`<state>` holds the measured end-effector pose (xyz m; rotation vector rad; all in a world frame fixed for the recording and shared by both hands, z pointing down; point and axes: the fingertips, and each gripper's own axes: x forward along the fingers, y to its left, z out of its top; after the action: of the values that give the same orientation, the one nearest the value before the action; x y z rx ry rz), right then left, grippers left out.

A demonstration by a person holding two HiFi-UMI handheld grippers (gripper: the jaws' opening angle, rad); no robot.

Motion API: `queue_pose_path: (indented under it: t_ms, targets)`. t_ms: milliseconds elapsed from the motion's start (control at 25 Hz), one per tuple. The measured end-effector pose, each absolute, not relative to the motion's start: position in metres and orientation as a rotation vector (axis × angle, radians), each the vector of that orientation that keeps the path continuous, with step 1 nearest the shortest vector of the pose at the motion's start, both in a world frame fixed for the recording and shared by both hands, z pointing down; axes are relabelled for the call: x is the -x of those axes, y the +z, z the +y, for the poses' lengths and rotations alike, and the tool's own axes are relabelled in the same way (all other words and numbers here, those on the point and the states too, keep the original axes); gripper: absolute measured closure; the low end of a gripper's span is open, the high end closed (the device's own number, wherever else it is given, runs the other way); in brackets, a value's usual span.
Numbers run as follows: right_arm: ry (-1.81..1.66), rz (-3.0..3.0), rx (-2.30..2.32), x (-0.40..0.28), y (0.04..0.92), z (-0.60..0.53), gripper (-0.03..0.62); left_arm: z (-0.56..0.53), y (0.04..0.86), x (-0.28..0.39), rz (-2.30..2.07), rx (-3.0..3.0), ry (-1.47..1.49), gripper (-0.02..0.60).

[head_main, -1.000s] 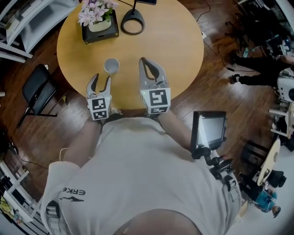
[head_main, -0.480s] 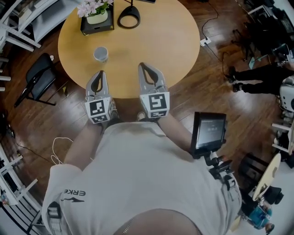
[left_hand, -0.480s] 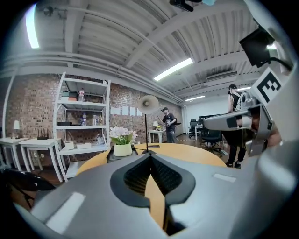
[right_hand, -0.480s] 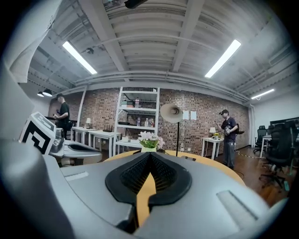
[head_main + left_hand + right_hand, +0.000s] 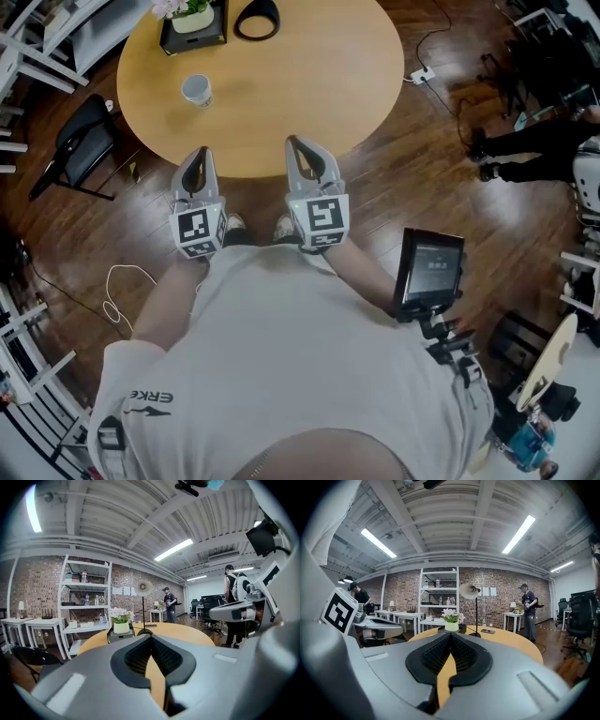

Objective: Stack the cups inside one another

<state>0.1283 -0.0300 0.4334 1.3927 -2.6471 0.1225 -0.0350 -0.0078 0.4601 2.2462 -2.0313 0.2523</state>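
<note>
A white cup (image 5: 196,89) stands upright on the left part of the round wooden table (image 5: 309,75); no other cup shows. My left gripper (image 5: 201,153) is shut and empty, just off the table's near edge and well short of the cup. Beside it my right gripper (image 5: 294,142) is also shut and empty at the same edge. In the left gripper view the jaws (image 5: 151,637) meet with nothing between them, and the cup is hidden. The right gripper view shows its jaws (image 5: 451,635) pressed together and empty.
A flower pot on a black box (image 5: 192,21) and a lamp base (image 5: 255,17) sit at the table's far side. A black chair (image 5: 80,141) stands left, a tablet on a stand (image 5: 429,272) right. White shelving (image 5: 84,606) and people (image 5: 528,609) are beyond.
Both grippers have drawn back from the table toward my body. The left gripper's jaws, open beside the cup a second ago, are now shut. The cup stays on the table.
</note>
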Motion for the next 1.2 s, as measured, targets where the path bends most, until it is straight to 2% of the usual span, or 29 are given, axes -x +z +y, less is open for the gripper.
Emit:
queue_pose_path:
  t_ms: [600,1200]
  targets:
    - [0.148,-2.595,-1.37,-0.094,0.436,0.007,0.58,0.011,0.445,0.064,-1.989,-2.335,0.221,0.58]
    - [0.171,-2.548,-1.409,-0.094,0.44,0.014,0.582,0.028,0.457,0.058,-1.898,-2.383,0.226,0.58]
